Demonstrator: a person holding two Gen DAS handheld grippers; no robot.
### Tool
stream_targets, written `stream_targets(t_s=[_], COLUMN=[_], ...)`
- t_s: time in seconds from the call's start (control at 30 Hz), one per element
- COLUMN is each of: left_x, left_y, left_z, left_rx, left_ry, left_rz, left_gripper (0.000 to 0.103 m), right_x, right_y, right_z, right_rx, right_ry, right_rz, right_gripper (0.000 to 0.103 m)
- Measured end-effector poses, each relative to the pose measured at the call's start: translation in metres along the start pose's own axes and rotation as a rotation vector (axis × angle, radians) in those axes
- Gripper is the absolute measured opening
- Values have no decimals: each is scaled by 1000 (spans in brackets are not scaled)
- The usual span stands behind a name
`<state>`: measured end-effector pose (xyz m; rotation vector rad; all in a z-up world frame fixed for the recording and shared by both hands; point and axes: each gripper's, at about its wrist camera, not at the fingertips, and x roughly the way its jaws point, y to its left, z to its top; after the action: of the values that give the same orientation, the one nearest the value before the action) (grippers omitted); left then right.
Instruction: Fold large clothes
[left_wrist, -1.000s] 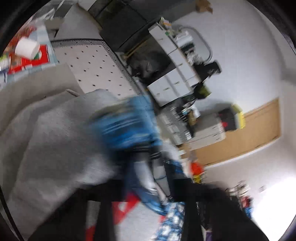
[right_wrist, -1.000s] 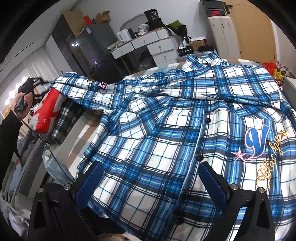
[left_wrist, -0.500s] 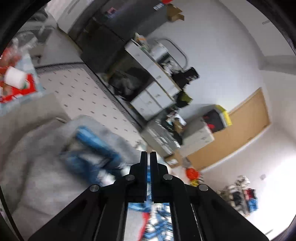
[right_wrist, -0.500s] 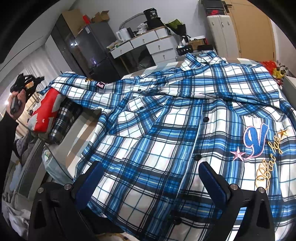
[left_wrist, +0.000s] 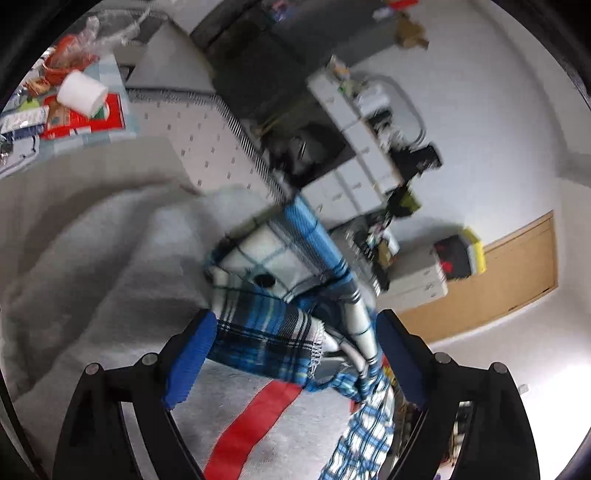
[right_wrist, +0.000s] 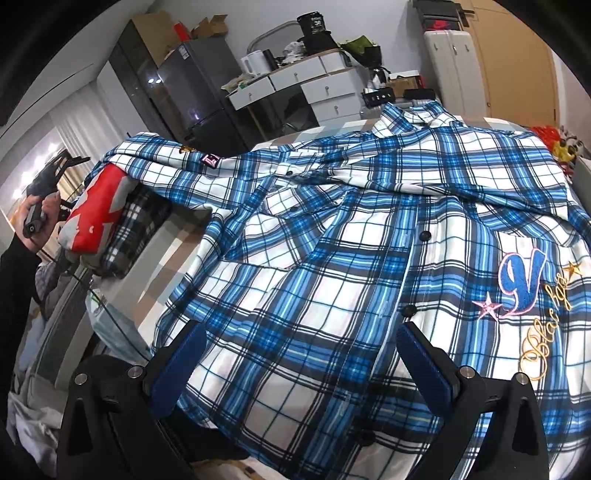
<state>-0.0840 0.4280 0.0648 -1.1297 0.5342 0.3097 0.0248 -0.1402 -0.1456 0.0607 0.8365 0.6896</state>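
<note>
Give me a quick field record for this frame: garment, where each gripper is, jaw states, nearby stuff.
garment: blue plaid shirt, spread front-up, buttoned
sleeve: cuff end lies on grey fabric, between the left fingers
left gripper: jaws have just been opening; pads apart, not pressing the cuff
right gripper: open, over the shirt's lower front, holding nothing
chest embroidery: blue letter with stars, gold script
beside shirt: red and grey folded item on a black plaid one
background: white drawers, dark fridge
</note>
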Motion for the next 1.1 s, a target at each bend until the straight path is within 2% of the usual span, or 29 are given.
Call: stream_targets(t_s=[0.1, 0.23, 0.27, 0.3, 0.33, 0.37, 0.5, 0.77, 0.93, 1.03, 1.1], left_x=[14, 20, 22, 25, 28, 27, 17, -14, -23, -26, -27], left_y=[-6, -13, -13, -16, -19, -20, -34, -91, -154, -206, -235], left_z=[7, 16, 15, 15, 13, 12, 6, 1, -20, -53, -77], left_rx=[-25, -51, -44, -21, -4, 1, 66, 253, 344, 406, 472], left_ry=[14, -35, -29, -20, -11, -14, -55, -148, -132, -92, -71], left_rz=[29, 48, 86, 162, 186, 166, 147, -4, -126, -231, -274], left_gripper=[85, 83, 60, 30, 24, 16, 7, 5, 5, 5, 5], right_x=[0, 0, 0, 0, 0, 0, 2, -4, -18, -28, -37], right_y=[-1, -1, -1, -2, -3, -3, -5, -1, -14, -26, -34], right_z=[0, 0, -1, 0, 0, 0, 0, 2, 9, 13, 16], right_rx=[3, 1, 0, 1, 3, 6, 15, 5, 64, 111, 141], right_ry=[-1, 1, 0, 0, 1, 2, 8, -20, -76, -112, -141], right_rz=[-3, -10, -13, -13, -12, -12, -9, -2, 0, 7, 4], right_gripper=[103, 103, 103, 103, 103, 103, 103, 103, 103, 103, 103])
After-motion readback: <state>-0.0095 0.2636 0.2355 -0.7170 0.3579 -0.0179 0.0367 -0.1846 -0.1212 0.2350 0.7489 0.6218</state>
